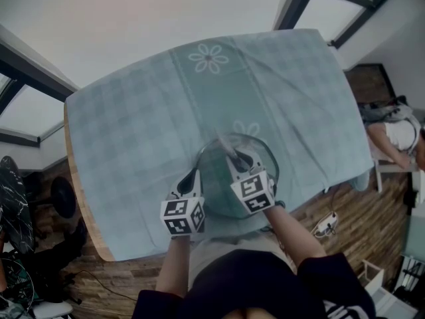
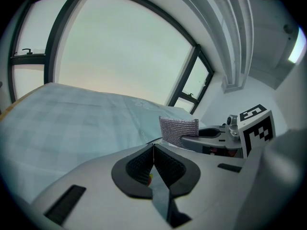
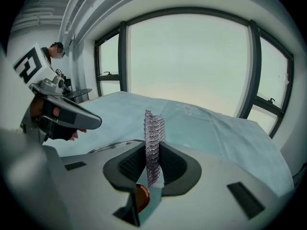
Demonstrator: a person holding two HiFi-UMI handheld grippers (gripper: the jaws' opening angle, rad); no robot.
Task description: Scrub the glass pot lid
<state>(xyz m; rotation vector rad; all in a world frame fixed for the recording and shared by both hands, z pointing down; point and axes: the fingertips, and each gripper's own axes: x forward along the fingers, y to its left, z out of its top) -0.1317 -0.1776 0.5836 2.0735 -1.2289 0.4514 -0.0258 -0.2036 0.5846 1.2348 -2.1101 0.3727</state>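
Note:
The glass pot lid lies flat on the teal tablecloth near the table's front edge; its steel rim shows as an arc. At the lid's left rim my left gripper has its jaws closed together, and they seem to pinch the thin rim. Over the lid's far part my right gripper is shut on a grey metal-mesh scrubbing pad, which stands upright between the pads. The same pad shows in the left gripper view, held by the right gripper.
The tablecloth with flower prints covers the whole table; a wooden edge shows at the left. A person sits to the right. A power strip lies on the wood floor. Large windows stand beyond the table.

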